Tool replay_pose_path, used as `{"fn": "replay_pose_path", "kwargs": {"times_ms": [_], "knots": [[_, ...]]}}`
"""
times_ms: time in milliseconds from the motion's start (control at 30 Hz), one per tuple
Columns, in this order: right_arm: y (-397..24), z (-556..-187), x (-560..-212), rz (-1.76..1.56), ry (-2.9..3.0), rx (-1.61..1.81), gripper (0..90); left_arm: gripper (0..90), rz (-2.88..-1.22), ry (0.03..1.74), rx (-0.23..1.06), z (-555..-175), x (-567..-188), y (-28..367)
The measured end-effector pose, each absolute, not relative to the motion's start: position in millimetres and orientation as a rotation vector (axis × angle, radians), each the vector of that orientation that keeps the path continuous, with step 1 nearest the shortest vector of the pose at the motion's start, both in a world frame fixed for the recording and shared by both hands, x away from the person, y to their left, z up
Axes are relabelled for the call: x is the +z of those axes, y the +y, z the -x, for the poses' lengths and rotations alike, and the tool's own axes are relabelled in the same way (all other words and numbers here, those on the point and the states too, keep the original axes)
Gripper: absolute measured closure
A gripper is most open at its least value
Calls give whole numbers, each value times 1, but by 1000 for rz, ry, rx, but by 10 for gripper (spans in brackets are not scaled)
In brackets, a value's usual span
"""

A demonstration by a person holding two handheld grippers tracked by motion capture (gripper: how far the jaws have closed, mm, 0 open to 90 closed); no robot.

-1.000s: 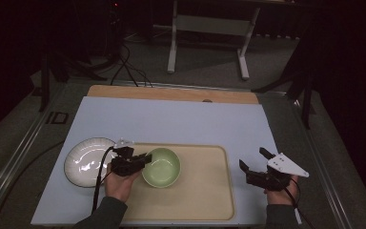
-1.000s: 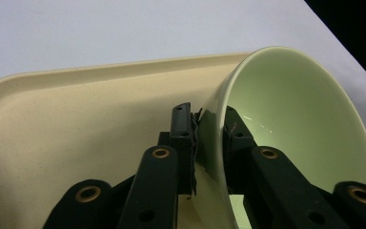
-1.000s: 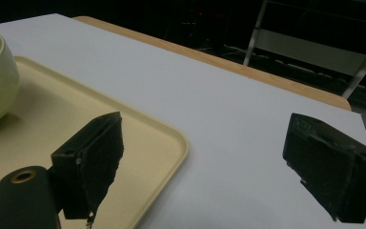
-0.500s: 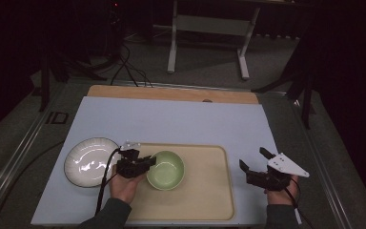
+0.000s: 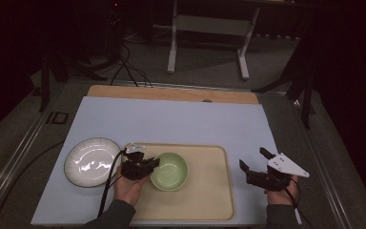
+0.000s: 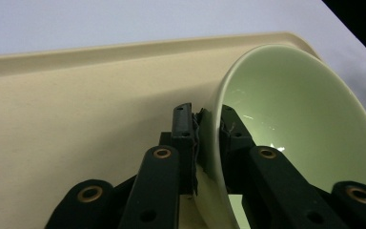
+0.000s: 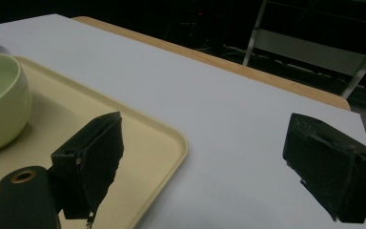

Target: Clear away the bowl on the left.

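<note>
A pale green bowl [image 5: 170,171] rests on the left part of a beige tray [image 5: 209,191]. My left gripper [image 5: 145,164] is shut on the bowl's left rim. In the left gripper view one jaw lies inside the bowl [image 6: 295,119] and the other outside, and the gripper [image 6: 207,119] pinches the wall between them. My right gripper [image 5: 253,159] hovers just past the tray's right edge over the table, jaws wide apart and empty. In the right gripper view the gripper [image 7: 205,157] frames the tray's corner [image 7: 147,143], with the bowl [image 7: 0,105] far left.
A white plate [image 5: 91,161] lies on the pale blue mat [image 5: 181,124] just left of the tray, close to my left hand. A wooden strip [image 5: 171,93] runs along the table's far edge. Beyond it stand a metal frame [image 5: 207,24] and floor cables [image 5: 124,67].
My left gripper has slid a little to the right with the bowl held in it. The right gripper has stayed where it was, open.
</note>
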State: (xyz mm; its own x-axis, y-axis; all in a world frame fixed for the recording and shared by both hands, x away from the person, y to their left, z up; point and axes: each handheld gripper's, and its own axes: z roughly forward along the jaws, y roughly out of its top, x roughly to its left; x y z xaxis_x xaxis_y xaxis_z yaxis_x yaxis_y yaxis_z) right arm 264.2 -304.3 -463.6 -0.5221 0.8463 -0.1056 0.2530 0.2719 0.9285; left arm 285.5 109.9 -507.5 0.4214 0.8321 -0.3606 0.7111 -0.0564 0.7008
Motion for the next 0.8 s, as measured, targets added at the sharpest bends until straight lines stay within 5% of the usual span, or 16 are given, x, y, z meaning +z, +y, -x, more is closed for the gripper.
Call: {"fn": "replay_pose_path", "kwargs": {"times_ms": [800], "knots": [[-305,-264,-463,-989,1931,1247,129,804,-1856,1287,286,-283,-515,96]]}}
